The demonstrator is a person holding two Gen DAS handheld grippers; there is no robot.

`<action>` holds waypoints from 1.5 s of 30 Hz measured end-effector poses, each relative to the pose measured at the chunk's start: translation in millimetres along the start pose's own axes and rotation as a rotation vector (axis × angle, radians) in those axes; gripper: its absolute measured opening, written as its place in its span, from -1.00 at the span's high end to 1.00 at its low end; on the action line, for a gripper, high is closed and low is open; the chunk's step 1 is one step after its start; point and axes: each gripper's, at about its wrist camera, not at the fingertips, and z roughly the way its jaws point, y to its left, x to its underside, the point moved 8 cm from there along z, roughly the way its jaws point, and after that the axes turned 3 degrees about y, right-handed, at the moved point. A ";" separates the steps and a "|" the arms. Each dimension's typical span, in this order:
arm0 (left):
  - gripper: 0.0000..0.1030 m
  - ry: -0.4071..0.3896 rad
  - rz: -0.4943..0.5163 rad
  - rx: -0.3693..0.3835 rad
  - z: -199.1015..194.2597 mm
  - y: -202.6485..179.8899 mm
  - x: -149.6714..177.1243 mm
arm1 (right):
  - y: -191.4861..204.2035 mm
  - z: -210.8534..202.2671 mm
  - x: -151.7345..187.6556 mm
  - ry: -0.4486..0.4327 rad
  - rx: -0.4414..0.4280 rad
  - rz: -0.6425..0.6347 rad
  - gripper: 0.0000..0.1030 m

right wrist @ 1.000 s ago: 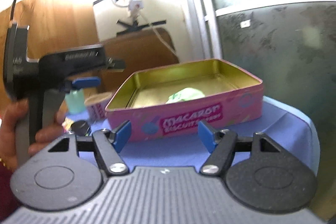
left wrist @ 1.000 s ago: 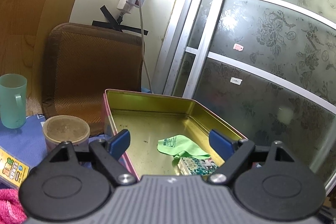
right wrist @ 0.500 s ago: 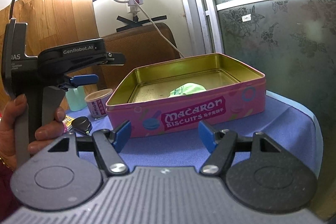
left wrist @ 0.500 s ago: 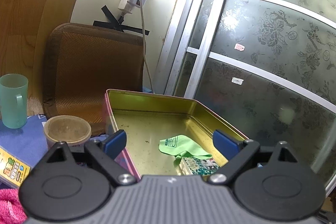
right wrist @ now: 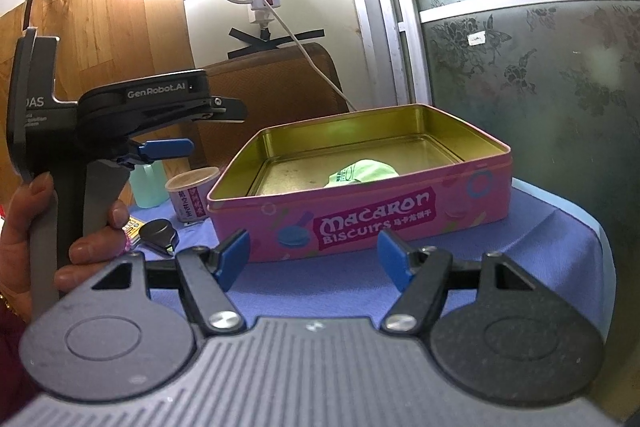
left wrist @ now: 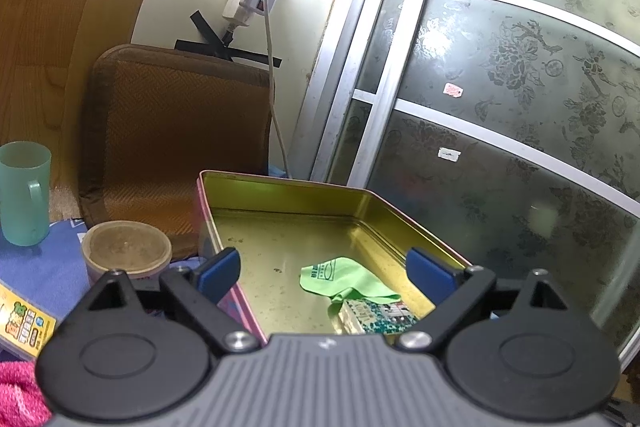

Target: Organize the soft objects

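A pink "Macaron Biscuits" tin (left wrist: 280, 183) stands open on the blue-covered table, gold inside. A light green cloth (left wrist: 344, 281) lies on its floor, partly over a small patterned packet (left wrist: 376, 313). My left gripper (left wrist: 324, 273) hovers open above the tin's near end, its pads clear of the cloth. In the right wrist view the tin (right wrist: 400, 215) sits ahead with the green cloth (right wrist: 364, 173) showing over its wall. My right gripper (right wrist: 314, 259) is open and empty in front of the tin. A pink towel (left wrist: 16, 395) shows at the left wrist view's bottom left corner.
A hand (right wrist: 80, 239) holds the left gripper's handle left of the tin. A teal cup (left wrist: 24, 193), a round paper tub (left wrist: 126, 251) and a yellow packet (left wrist: 24, 323) sit to the tin's left. A brown cushion (left wrist: 176, 139) leans behind. Frosted glass doors (left wrist: 500, 99) stand at the right.
The left gripper's jaws have spread wider over the tin. The green cloth and packet lie where they were. The right gripper keeps the same opening.
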 end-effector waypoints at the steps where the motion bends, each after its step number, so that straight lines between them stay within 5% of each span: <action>1: -0.81 0.000 0.003 0.003 -0.3 -1.0 -0.1 | 0.1 0.0 -0.3 -0.001 -0.002 -0.003 -0.41; 9: -0.81 0.054 0.059 -0.001 -17.1 -13.2 8.0 | 4.2 -1.2 -3.2 -0.017 -0.015 -0.003 -0.41; 16: -0.88 0.034 0.094 -0.062 -87.5 13.4 13.9 | 19.1 5.9 -13.7 -0.042 -0.061 0.002 -0.41; 24: -0.90 -0.054 0.062 -0.325 -168.3 104.8 1.0 | 64.2 22.3 -7.9 0.003 -0.167 -0.063 -0.41; 30: -0.90 -0.126 -0.153 -0.483 -199.7 189.1 1.2 | 110.8 34.3 -3.8 0.064 -0.281 -0.184 -0.41; 33: -0.90 -0.141 -0.243 -0.492 -205.7 213.2 6.4 | 138.9 44.0 -1.9 0.101 -0.354 -0.264 -0.41; 38: -0.90 -0.136 -0.249 -0.508 -204.9 221.6 7.0 | 173.1 85.2 -3.2 0.208 -0.433 -0.296 -0.41; 42: -0.90 -0.093 -0.239 -0.426 -196.0 213.4 13.5 | 198.2 120.4 11.7 0.293 -0.466 -0.313 -0.44; 44: -0.90 -0.068 -0.218 -0.383 -189.7 205.7 16.5 | 209.5 137.3 25.2 0.344 -0.484 -0.329 -0.31; 45: -0.90 -0.052 -0.203 -0.357 -184.7 201.1 18.1 | 214.0 141.4 31.9 0.370 -0.500 -0.349 0.00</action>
